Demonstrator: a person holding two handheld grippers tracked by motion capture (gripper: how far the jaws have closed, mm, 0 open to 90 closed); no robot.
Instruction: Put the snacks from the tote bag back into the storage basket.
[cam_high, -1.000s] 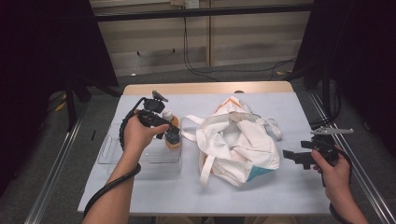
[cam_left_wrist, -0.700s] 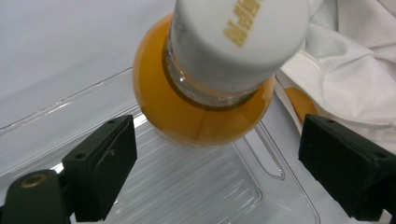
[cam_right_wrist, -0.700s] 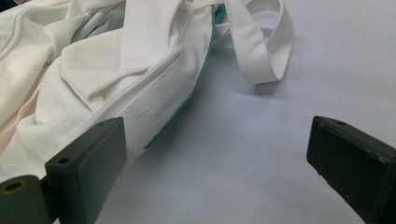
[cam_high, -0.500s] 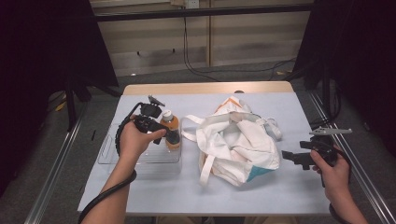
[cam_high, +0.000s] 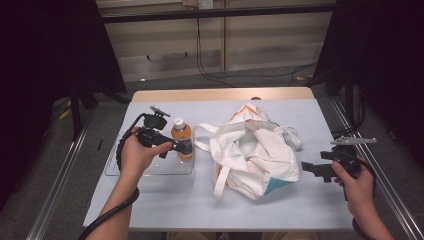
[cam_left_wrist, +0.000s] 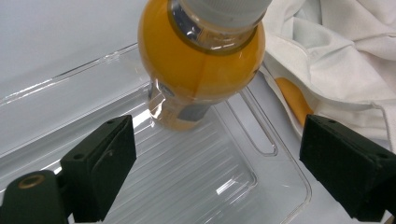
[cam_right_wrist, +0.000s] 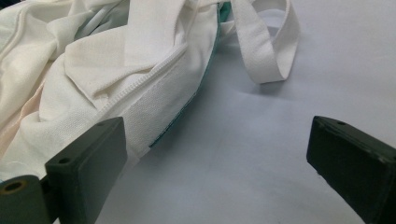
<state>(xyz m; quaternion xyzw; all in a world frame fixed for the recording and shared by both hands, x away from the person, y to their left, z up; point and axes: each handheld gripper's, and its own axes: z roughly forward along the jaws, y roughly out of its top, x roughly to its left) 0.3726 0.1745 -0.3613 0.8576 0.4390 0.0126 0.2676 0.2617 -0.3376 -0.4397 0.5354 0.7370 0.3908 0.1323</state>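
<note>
standing upright in the clear tray (cam_high: 150, 172), the orange bottle (cam_high: 182, 137).

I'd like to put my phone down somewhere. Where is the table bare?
Bare table lies along the near edge, below the clear tray and white bag, and behind them. The middle is crowded: bottle, tray, bag.

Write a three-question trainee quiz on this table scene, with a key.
1. True or false: the left gripper is clamped on the orange bottle.
2. The bottle stands in: A) the clear tray; B) the white bag; C) on the bare table.
3. Which side of the bag is the right gripper on, in the high view?

Key:
1. False: its jaws stand open, apart from the bottle.
2. A.
3. The right side, jaws open over the table.
</note>
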